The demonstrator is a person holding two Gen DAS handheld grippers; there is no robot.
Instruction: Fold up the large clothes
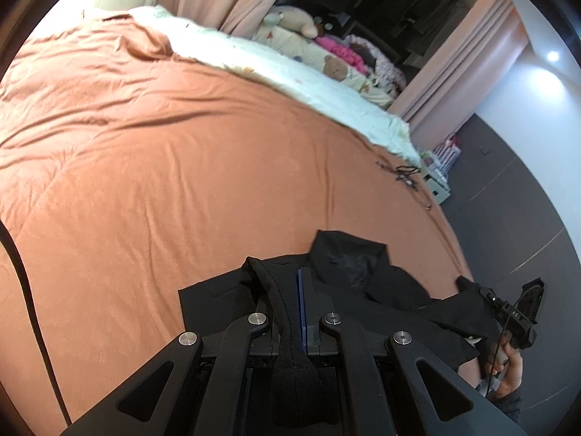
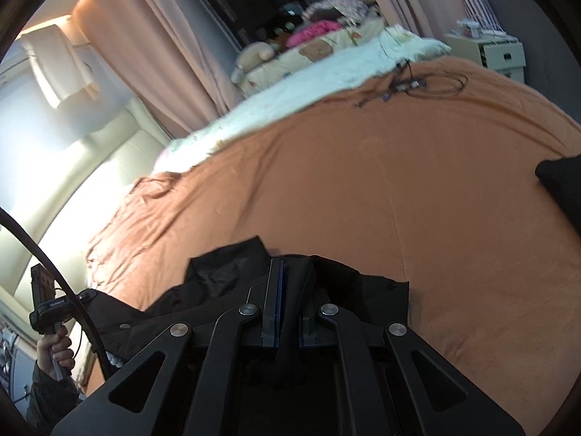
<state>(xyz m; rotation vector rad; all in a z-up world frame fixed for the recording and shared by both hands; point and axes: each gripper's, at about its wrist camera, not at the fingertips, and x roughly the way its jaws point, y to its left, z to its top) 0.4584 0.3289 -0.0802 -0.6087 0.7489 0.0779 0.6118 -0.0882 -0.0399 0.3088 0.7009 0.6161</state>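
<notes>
left gripper (image 1: pixel 290 312) clamped on a fold of our black garment (image 1: pixel 348 265) | right gripper (image 2: pixel 290 298) pinching another edge of it | garment bunched at the near edge of the orange duvet (image 1: pixel 181 138), unfolded | we judge folding barely begun | cables (image 2: pixel 410 85) far across

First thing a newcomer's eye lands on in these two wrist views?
Most likely the black garment, bunched at the near edge of the wide orange bedspread, with the left gripper and the right gripper each shut on a fold of it. Next, the tangle of dark cables lying on the far part of the spread, and the pile of soft toys and pink bedding beyond the pale sheet by the curtains.
</notes>
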